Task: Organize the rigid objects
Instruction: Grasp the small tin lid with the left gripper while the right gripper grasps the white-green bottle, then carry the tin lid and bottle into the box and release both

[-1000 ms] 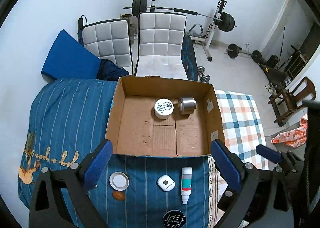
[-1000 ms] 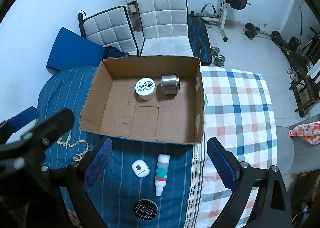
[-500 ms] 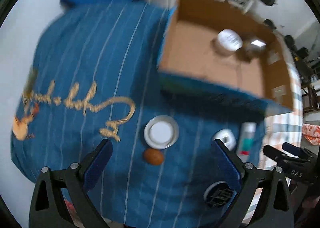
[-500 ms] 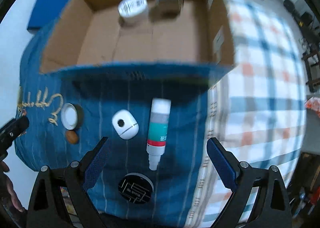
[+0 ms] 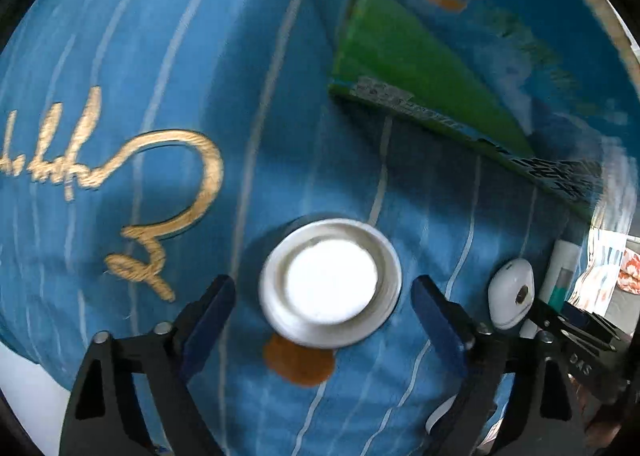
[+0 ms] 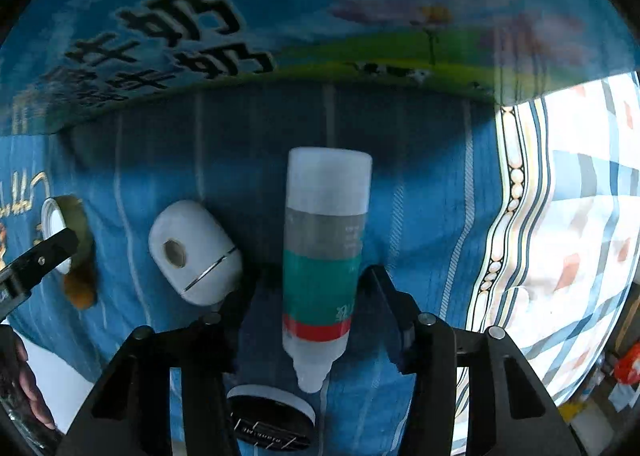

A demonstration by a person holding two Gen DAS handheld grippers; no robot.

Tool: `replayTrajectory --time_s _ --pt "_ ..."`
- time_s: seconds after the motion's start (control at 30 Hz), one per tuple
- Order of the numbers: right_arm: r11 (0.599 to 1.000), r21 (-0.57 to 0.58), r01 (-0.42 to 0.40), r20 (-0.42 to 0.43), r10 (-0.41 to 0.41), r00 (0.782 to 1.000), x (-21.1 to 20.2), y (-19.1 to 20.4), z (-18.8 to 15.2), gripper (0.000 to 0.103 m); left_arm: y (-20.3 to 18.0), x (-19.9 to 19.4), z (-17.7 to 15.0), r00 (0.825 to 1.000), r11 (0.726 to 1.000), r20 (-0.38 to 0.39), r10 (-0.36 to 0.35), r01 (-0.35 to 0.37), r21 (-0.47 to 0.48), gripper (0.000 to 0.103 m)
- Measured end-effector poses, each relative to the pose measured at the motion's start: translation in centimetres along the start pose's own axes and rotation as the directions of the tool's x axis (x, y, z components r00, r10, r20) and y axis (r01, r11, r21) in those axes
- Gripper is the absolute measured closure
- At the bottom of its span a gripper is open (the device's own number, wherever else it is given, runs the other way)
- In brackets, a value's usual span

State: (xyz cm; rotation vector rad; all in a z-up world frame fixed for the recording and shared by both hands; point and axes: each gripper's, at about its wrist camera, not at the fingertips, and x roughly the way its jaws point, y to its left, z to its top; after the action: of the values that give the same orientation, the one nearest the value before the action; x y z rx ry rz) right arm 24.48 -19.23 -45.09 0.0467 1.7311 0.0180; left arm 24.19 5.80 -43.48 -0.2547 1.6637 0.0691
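Brown item: half hidden under white jar. Black tin: cut off by right gripper. Left gripper: spread wide, jar between, untouched. Right gripper: narrowly parted astride bottle lying on blue cloth; contact unclear.

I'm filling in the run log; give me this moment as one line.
left gripper: open around white jar | right gripper: closing on bottle, contact unclear | box: behind both
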Motion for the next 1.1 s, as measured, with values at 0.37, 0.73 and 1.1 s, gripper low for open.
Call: replayTrajectory --time_s 0.37,0.73,1.1 --pt "1.0 -0.007 -0.01 -0.076 0.009 0.997 1.0 -2.5 -3.9 0.068 -5.1 1.4 -4.1 1.0 0.994 -0.023 0.001 0.002 0.107 0.039" --pt "0.998 0.049 -0.043 -0.097 0.048 0.994 2.2 -5.6 -7.0 0.067 -10.0 3.8 -5.8 0.996 0.979 -0.029 0.083 -0.076 0.191 0.027" --pt "0.998 0.055 0.016 -0.082 -0.011 0.997 2.8 -4.4 -7.0 0.067 -12.8 3.3 -6.9 0.995 0.976 0.014 0.1 -0.101 0.193 0.041"
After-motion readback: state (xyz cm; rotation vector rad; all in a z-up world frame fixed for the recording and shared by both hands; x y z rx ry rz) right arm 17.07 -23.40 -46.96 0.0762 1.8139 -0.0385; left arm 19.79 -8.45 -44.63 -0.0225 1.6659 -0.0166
